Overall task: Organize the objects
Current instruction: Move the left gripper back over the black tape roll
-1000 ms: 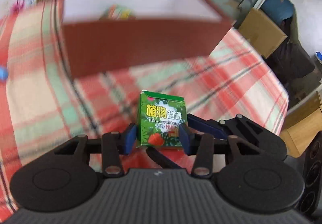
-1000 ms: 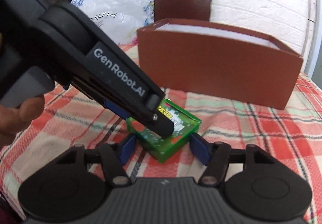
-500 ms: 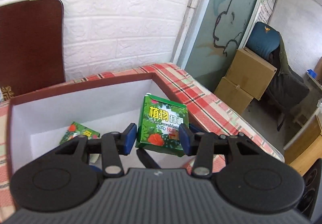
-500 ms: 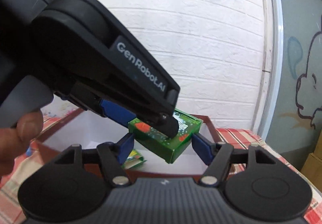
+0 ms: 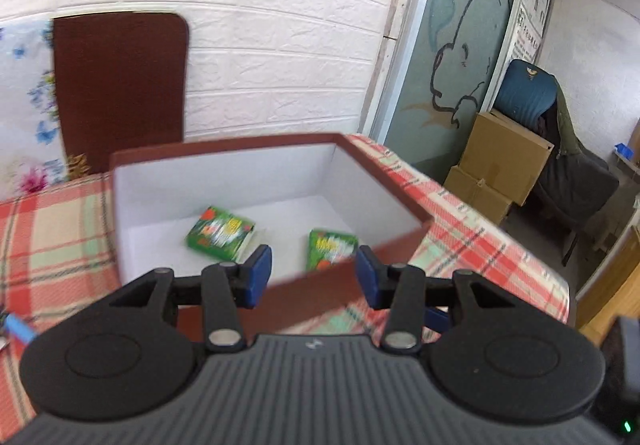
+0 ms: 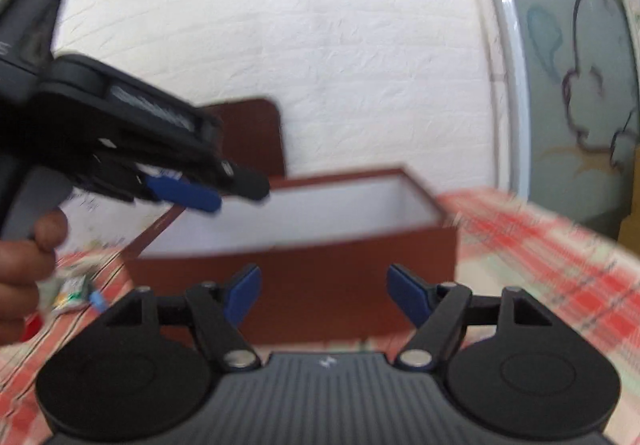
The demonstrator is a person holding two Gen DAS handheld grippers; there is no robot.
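Observation:
A brown box (image 5: 224,147) with a white inside stands on the plaid tablecloth (image 5: 52,229). Two green snack packets lie on its floor, one at the left (image 5: 220,233) and one near the front wall (image 5: 330,249). My left gripper (image 5: 313,275) hovers just in front of that wall, open, with nothing between its blue pads. In the right wrist view the left gripper (image 6: 224,191) reaches over the box's left rim. My right gripper (image 6: 324,293) faces the box's front wall (image 6: 320,257); its jaws are opening and nothing is between them.
A brown chair back (image 5: 120,85) stands against the white brick wall behind the table. Small wrappers (image 6: 72,285) and a blue item (image 5: 18,325) lie on the cloth at the left, near a person's hand (image 6: 20,277). Cardboard boxes (image 5: 504,165) stand on the floor to the right.
The green packet that sat between both grippers' pads now lies in the box. Both grippers have drawn back from above the box, and the right jaws stand wider.

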